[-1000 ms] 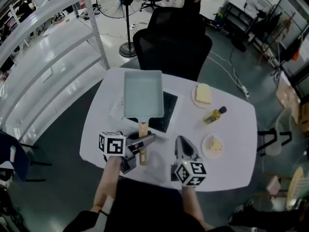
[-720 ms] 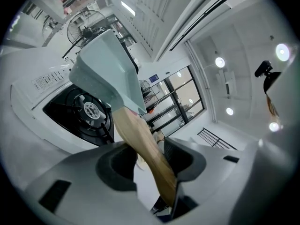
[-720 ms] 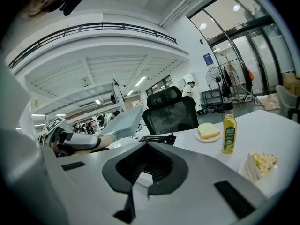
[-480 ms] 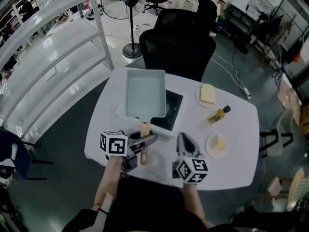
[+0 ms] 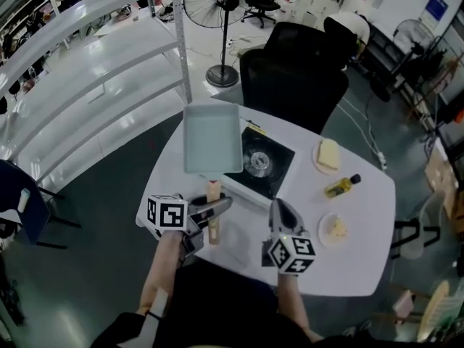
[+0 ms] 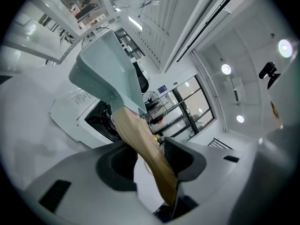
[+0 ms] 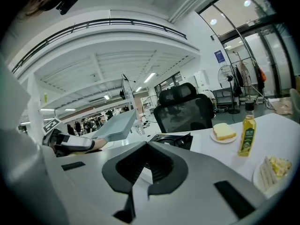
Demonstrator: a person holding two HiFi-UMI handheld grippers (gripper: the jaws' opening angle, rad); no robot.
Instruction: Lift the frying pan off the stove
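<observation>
So, the left tongs [image 5: 215,210] are clenched on the wooden handle [image 5: 213,191] of the frying pan [image 5: 212,136]. The pan's a rectangular pale grey-green one, totally empty inside. It's held up ahead of those tongs, clear of the stove [image 5: 272,180] and hanging over its left edge, w/ the round burner [image 5: 255,163] uncovered just right of it. The right tongs [image 5: 279,210] are clamped together on nothing, sitting right of the handle over the table [image 5: 362,259].

Other containers, all ahead and right of the right tongs:
- far plate [image 5: 319,164] w/ one bread slice [image 5: 329,153]
- bottle [image 5: 342,186] w/ yellow liquid and a dark cap, lying between the two plates
- near plate [image 5: 325,239] w/ pale yellow-white food, can't tell what

Writing-wise: the bottle has a label and the stove has some print near its corner, both too small to read.

View diffs: the left gripper view is the only one showing the pan's underside, plus the handle [image 6: 140,144] running slantwise between the jaws. The right gripper view shows the bottle [image 7: 247,135] standing upright, which the head view doesn't rly make clear. It also shows the pan [image 7: 117,124] floating above table level w/ a black chair [image 7: 185,109] behind.
</observation>
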